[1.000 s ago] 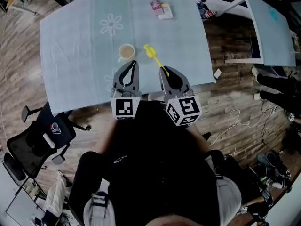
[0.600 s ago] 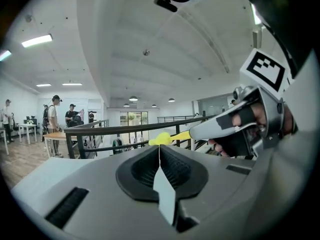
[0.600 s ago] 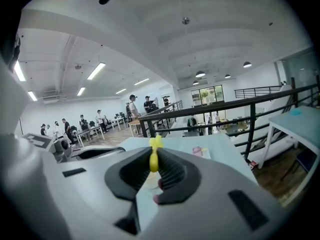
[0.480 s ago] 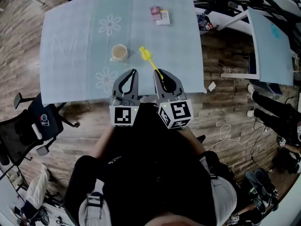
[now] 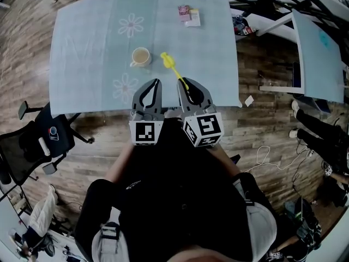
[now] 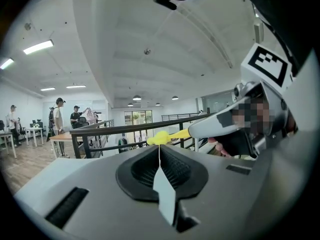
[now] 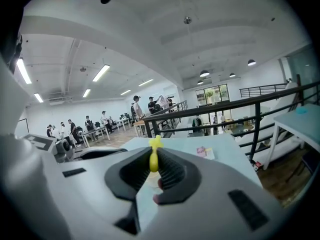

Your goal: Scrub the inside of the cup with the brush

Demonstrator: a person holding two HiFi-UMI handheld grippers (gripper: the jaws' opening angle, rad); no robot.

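Observation:
A cream cup (image 5: 140,56) stands on the light blue tablecloth (image 5: 87,48). Just to its right lies the head of a yellow brush (image 5: 167,60), whose handle runs back into my right gripper (image 5: 182,83). That gripper is shut on the brush handle (image 7: 154,160), and the brush head (image 7: 156,142) sticks out past the jaws. My left gripper (image 5: 156,82) hovers near the table's front edge, behind the cup, shut and with nothing in it (image 6: 160,147). From the left gripper view the brush (image 6: 167,136) and the right gripper (image 6: 227,124) show ahead. The cup is not clearly seen in either gripper view.
Small pink and white packets (image 5: 188,14) lie at the table's far side. A black office chair (image 5: 38,146) stands at the left, a white desk (image 5: 316,48) at the right, and cables (image 5: 267,146) on the wood floor. A railing (image 7: 240,106) and distant people show beyond.
The head view has shifted, so the table sits differently in the frame. The left gripper stands slightly further back from the cup. The brush stays in the right gripper.

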